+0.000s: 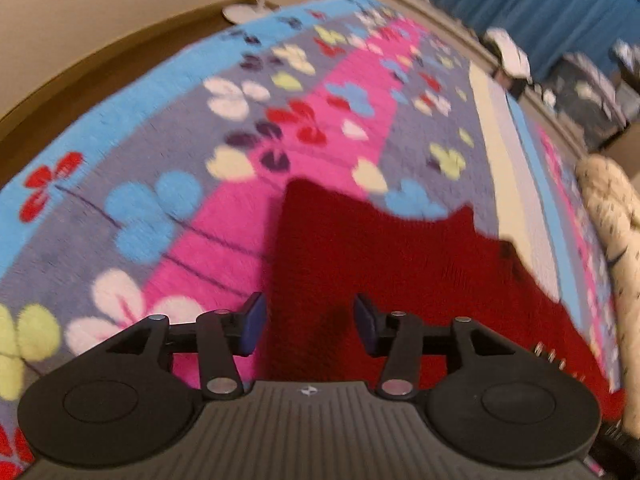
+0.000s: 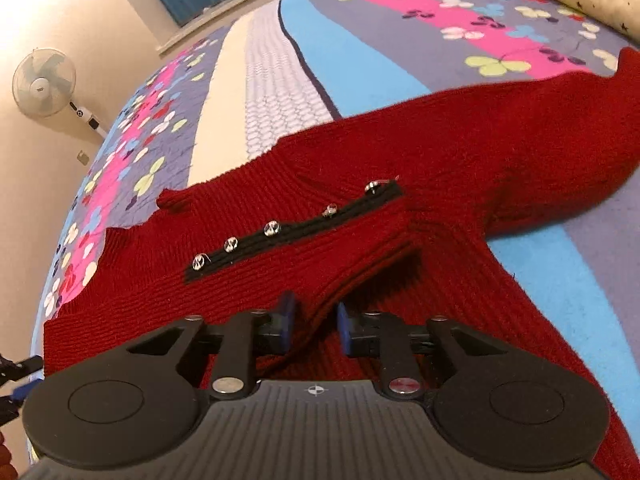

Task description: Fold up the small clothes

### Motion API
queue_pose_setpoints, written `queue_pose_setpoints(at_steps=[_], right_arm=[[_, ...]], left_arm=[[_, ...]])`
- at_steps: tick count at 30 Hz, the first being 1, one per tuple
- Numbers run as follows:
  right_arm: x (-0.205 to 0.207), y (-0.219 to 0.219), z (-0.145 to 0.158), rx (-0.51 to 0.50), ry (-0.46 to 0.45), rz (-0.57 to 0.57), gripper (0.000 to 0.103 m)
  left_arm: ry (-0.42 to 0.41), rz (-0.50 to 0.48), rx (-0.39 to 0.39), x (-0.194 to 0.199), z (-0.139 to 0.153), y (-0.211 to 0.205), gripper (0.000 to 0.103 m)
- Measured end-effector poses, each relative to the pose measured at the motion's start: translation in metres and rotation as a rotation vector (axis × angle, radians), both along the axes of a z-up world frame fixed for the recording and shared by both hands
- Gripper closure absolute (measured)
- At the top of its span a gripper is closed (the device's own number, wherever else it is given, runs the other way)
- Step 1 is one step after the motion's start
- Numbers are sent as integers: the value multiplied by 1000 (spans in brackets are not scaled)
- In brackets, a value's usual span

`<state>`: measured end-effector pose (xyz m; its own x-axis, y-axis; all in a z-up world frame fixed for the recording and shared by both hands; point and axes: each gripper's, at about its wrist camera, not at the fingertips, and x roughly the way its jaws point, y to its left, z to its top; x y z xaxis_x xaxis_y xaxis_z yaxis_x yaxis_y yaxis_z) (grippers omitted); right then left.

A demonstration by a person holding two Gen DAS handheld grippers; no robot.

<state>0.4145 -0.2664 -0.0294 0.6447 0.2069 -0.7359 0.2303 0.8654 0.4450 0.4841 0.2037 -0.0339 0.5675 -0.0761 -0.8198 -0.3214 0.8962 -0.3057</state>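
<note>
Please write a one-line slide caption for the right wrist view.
Right gripper pinching a fold of the red knit sweater spread on a flowered blanket.

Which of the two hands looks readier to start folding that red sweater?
The right. Its gripper has its jaws nearly closed on a ridge of the sweater near the button strip. The left gripper hangs open over the sweater's edge, gripping nothing.
</note>
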Motion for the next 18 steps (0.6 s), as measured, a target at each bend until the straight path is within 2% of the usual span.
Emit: queue_pose_setpoints(at_steps=[1, 2, 3, 5, 7, 9, 11, 12, 14, 15, 16, 18], right_arm=[[-1, 0, 1, 2, -9, 0, 88], [-2, -1, 2, 7, -16, 0, 90], [-2, 0, 3, 13, -25, 1, 92], [-3, -2, 8, 44, -79, 5, 93], [-7, 0, 20, 53, -170, 43, 93], [-9, 4, 31, 85, -247, 82, 93], [-7, 6, 29, 67, -213, 80, 93], [-2, 5, 23, 34, -148, 65, 93], [6, 1, 4, -10, -5, 43, 91], [8, -3, -5, 1, 41, 29, 91], [8, -6, -7, 26, 33, 14, 91], [9, -1, 3, -21, 8, 32, 87]], left_arm=[[9, -8, 21, 0, -3, -4, 50], [14, -15, 42, 0, -5, -5, 62], [6, -18, 53, 0, -6, -7, 80], [-43, 32, 55, -6, 3, -6, 86], [-94, 77, 41, -12, 13, -5, 87], [-109, 98, 75, -16, 19, -9, 87], [-79, 117, 112, -15, 16, -10, 88], [-53, 130, 129, -13, 13, -9, 94], [15, 180, 213, -13, 7, -5, 95], [30, 196, 213, -13, 5, -1, 95], [32, 212, 178, -15, 5, 5, 95], [-5, 217, 114, -20, 12, 9, 95]])
